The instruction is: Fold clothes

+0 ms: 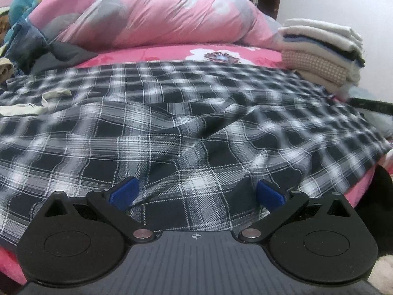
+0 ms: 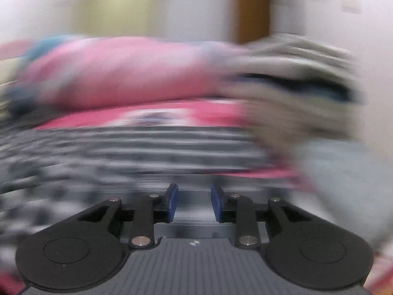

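A black-and-white plaid garment (image 1: 186, 113) lies spread and rumpled across the pink bed. My left gripper (image 1: 197, 193) hovers just above its near part, jaws spread wide, the blue pads (image 1: 125, 193) apart with only the cloth below them. The right wrist view is heavily blurred; the plaid garment (image 2: 137, 152) shows as grey streaks ahead. My right gripper (image 2: 194, 202) stands over its right end with a narrow gap between the pads (image 2: 172, 201) and nothing seen in that gap.
A stack of folded clothes (image 1: 324, 49) sits at the far right of the bed, also the folded stack (image 2: 294, 81). A bunched pink quilt (image 1: 157, 12) fills the back. Loose garments (image 1: 22, 105) lie at the left. The pink sheet (image 1: 258, 54) shows beyond the plaid.
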